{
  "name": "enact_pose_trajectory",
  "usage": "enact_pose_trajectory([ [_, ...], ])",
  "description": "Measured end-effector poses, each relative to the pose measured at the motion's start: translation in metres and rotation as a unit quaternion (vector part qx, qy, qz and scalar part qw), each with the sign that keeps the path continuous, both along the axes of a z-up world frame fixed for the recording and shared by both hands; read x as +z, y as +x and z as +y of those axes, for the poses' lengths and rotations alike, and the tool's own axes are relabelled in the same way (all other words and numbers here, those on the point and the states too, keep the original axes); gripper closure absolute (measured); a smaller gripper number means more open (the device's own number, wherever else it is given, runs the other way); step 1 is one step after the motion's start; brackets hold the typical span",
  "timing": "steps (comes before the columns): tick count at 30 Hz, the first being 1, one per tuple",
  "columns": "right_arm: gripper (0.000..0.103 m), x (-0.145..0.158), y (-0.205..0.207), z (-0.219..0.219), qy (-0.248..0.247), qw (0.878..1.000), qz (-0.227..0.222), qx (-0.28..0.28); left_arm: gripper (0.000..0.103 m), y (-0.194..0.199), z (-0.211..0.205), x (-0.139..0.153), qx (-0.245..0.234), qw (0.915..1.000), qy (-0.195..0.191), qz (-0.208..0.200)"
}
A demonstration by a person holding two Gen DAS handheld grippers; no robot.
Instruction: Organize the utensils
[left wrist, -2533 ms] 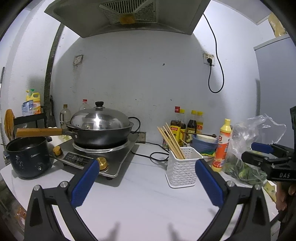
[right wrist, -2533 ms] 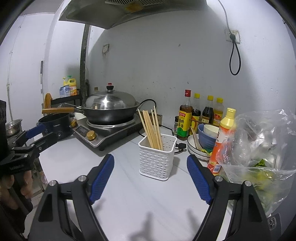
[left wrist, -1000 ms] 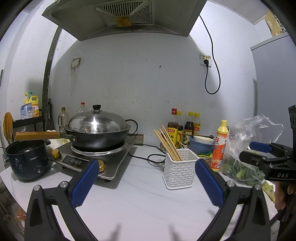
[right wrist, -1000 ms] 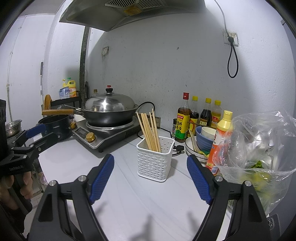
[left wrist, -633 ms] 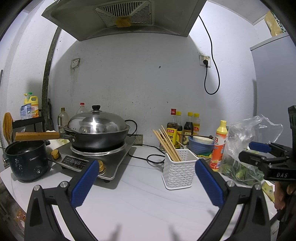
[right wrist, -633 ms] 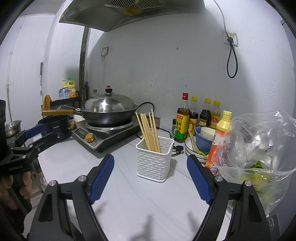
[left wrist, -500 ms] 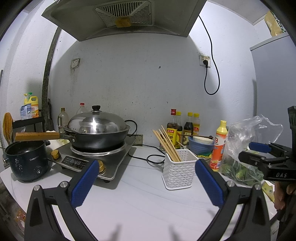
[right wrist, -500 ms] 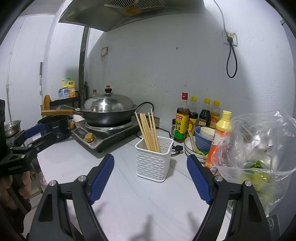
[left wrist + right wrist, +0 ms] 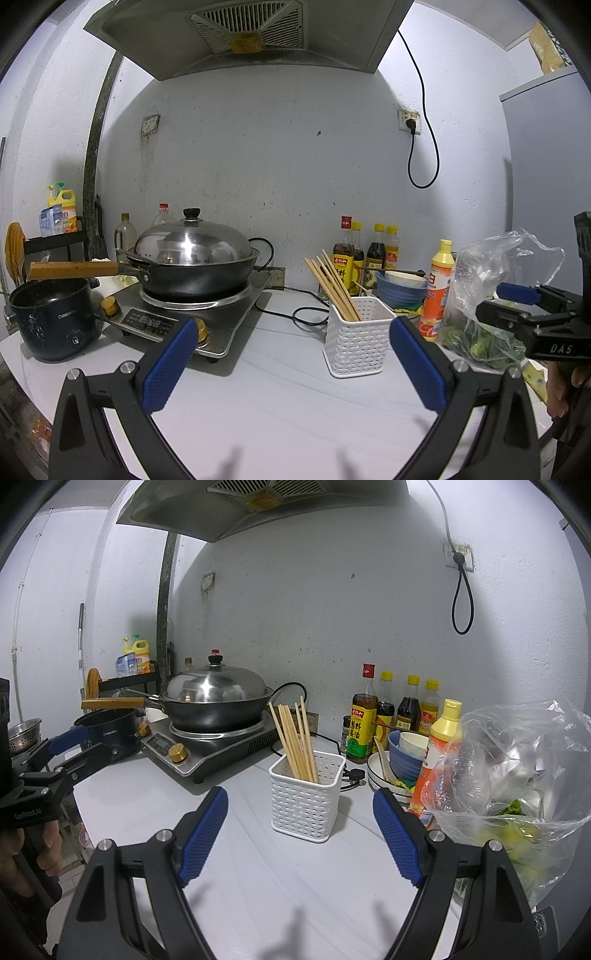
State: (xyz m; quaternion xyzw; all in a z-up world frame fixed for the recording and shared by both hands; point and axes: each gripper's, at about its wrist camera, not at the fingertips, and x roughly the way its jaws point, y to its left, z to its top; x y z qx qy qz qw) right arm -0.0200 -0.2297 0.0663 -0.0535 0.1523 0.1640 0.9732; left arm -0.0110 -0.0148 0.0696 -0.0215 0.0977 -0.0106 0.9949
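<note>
A white perforated basket (image 9: 357, 336) (image 9: 307, 791) stands on the white counter with several wooden chopsticks (image 9: 331, 283) (image 9: 295, 737) leaning in it. My left gripper (image 9: 291, 356) is open, held back from the basket with nothing between its blue pads. My right gripper (image 9: 301, 830) is open too, with the basket a short way beyond its fingertips. A spoon (image 9: 381, 757) rests in the stacked bowls (image 9: 402, 761) to the basket's right. Each gripper shows at the edge of the other's view, held by a hand.
An induction cooker (image 9: 192, 314) with a lidded wok (image 9: 192, 260) sits at the left, and a dark pot (image 9: 51, 321) is beside it. Sauce bottles (image 9: 391, 709), an orange squeeze bottle (image 9: 436, 753) and a plastic bag of greens (image 9: 517, 775) crowd the right. A black cable (image 9: 306, 314) lies behind the basket.
Both views have drawn back slightly from the counter compared with the oldest frames. Over the last second nothing has visibly moved.
</note>
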Motion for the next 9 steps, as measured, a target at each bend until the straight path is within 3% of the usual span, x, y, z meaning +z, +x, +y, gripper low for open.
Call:
enact_pose_trajectory([
  [9,0.024,-0.0022,0.0033,0.0012,-0.003,1.0,0.003,0.0,0.0,0.0092,0.0043,-0.0054,-0.004,1.0,-0.005,0.003],
])
